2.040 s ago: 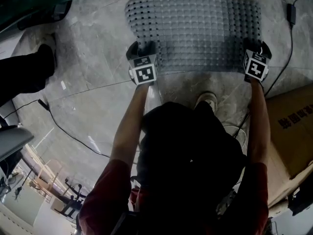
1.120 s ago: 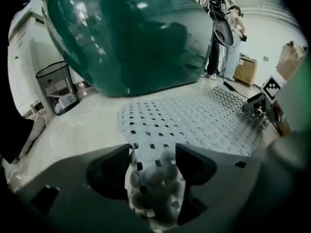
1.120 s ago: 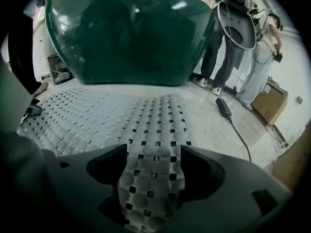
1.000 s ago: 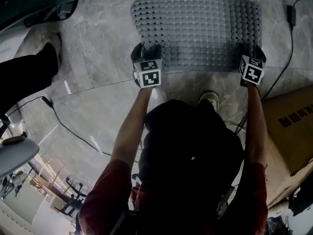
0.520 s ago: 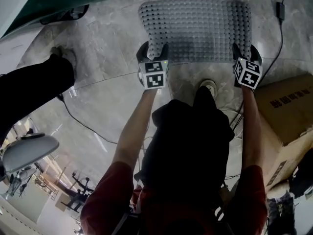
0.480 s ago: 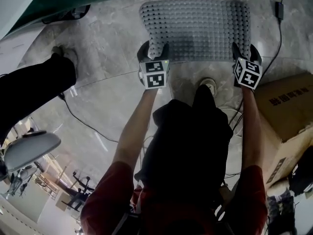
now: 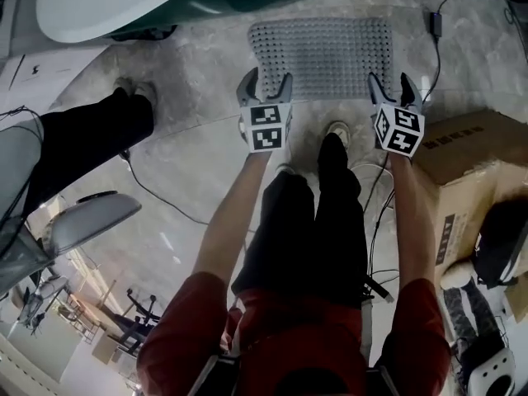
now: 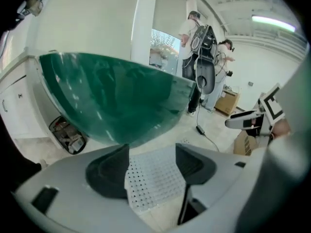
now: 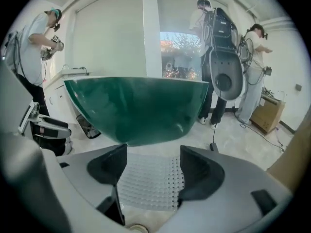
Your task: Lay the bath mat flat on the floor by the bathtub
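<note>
grey bath mat [image 7: 322,52] beyond left hand-held gripper [image 7: 266,81], right hand-held gripper [image 7: 388,82]; jaws apart, empty

Mat [image 7: 322,56]: pale grey, grid of studs and holes. Tub [image 7: 124,5]: green outside, white inside. Floor [image 7: 198,114]: grey marble veining. Box [image 7: 470,157]: brown. Sleeves [image 7: 175,337]: red. Trousers [image 7: 330,229]: black.

Cardboard box [image 7: 462,176]: brown, print on one side, at the right edge of the head view.
Black cable [image 7: 157,196]: loose, running off from beside a bystander's leg [image 7: 82,139] in dark trousers with a light shoe [image 7: 132,89].
Power adapter [image 7: 432,23]: dark block on a second cable, upper right.
Rounded shell [image 7: 87,221]: pale grey, far left, kind unclear.
Window [image 9: 180,52]: bright, in the background.
Person in a cap [image 9: 34,38]: standing, left.
Person in pale clothes [image 9: 255,67]: standing, right, beside a dark oval rig [image 9: 226,76].
</note>
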